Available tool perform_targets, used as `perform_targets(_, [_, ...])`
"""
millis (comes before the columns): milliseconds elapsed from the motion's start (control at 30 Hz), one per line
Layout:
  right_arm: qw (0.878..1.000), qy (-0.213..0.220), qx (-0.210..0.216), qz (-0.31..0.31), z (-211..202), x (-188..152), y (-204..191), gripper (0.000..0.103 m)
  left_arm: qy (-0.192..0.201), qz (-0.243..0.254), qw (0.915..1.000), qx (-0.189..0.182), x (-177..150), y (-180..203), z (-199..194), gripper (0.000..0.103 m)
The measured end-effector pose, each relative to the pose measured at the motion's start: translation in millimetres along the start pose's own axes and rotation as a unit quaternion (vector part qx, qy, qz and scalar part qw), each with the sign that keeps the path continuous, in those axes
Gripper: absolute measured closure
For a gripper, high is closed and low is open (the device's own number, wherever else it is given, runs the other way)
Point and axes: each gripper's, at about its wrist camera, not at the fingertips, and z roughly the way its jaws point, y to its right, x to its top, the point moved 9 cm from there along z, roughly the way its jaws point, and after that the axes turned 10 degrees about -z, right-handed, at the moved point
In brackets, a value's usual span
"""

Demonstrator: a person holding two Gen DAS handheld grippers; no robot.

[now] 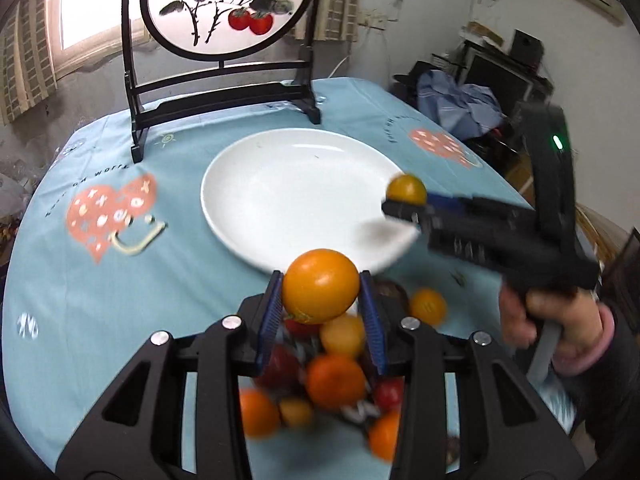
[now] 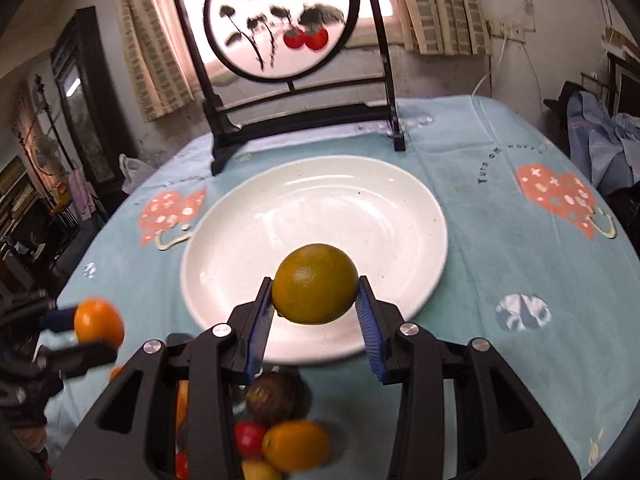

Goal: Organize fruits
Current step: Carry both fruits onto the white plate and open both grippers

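Loose fruit [image 1: 336,384] lies heaped on the near edge of the tabletop [image 1: 120,300], oranges, small red ones and a yellow one among them, blurred beneath the black arms of the left hand-held gripper [image 1: 320,292]. That gripper is clenched on a bright orange [image 1: 321,285], its blue pads pressing both flanks, and it holds the fruit just at the near rim of the white plate [image 1: 280,184]. From the right side the right hand-held gripper [image 2: 316,300] grasps a greenish-yellow citrus [image 2: 315,283] above the near part of the same plate, which carries no fruit at this moment. A dark round fruit [image 2: 272,396] sits just beyond the heap, near the plate's rim.

To do this step well, each fruit probably wants to be carried further over the plate's flat middle and lowered until it nearly touches before the pads let go, since a round fruit dropped at the sloping rim will likely roll off onto the cloth. Setting the two down well apart, one left and one right, should keep the grippers from crowding each other and leave room for the heap. A framed persimmon painting [image 1: 224,4] stands at the far side, clear of the work
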Motion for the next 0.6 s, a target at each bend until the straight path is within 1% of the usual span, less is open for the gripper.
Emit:
perform_targets(100, [1.000, -0.022, -0.002, -0.003, 24.4, 1.6, 2.1, 0.062, -0.015, -0.005, 0.9992, 0.036, 24.0, -9.5, 37.2, 0.065])
perform_targets(167, [0.999, -0.033, -0.002, -0.002, 33.9, 1.7, 3.3, 0.062, -0.029, -0.012, 0.9985, 0.045, 29.1, -16.4, 55.1, 0.065])
perform_targets(333, [0.998, -0.056, -0.003, -0.003, 47.3, -5.6, 4.9, 0.061, -0.061, -0.031, 0.9958, 0.061, 26.4, -31.4, 89.4, 0.064])
perform_targets(367, [0.998, -0.059, -0.003, -0.006, 49.3, -6.9, 4.8, 0.061, -0.062, -0.033, 0.9955, 0.063, 23.9, -34.0, 91.2, 0.061])
perform_targets(400, [0.998, -0.056, -0.002, -0.009, 46.3, -8.7, 2.6, 0.060, -0.060, -0.035, 0.9956, 0.063, 24.1, -33.3, 90.7, 0.054])
perform_targets(433, [0.999, -0.052, -0.003, -0.011, 42.2, -7.9, 1.5, 0.058, -0.052, -0.038, 0.9960, 0.063, 25.8, -32.9, 87.0, 0.036])
perform_targets(467, [0.999, -0.044, -0.005, -0.011, 35.8, -5.4, 0.9, 0.050, -0.041, -0.040, 0.9963, 0.063, 27.5, -33.1, 81.8, 0.024])
perform_targets(500, [0.999, -0.038, -0.010, -0.011, 29.3, -3.4, 1.4, 0.041, -0.028, -0.042, 0.9967, 0.064, 30.1, -32.5, 73.6, 0.022])
perform_targets(533, [0.999, -0.028, -0.014, -0.009, 20.0, -1.1, 1.5, 0.037, -0.013, -0.041, 0.9970, 0.063, 32.1, -31.3, 60.8, 0.015])
perform_targets(567, [1.000, -0.017, -0.012, -0.009, 10.3, 0.4, 0.2, 0.036, -0.005, -0.041, 0.9972, 0.062, 32.1, -30.7, 51.4, 0.011])
perform_targets(600, [1.000, -0.010, -0.009, -0.010, 2.3, 0.0, -1.2, 0.036, 0.005, -0.042, 0.9975, 0.057, 30.9, -30.3, 37.6, 0.009])
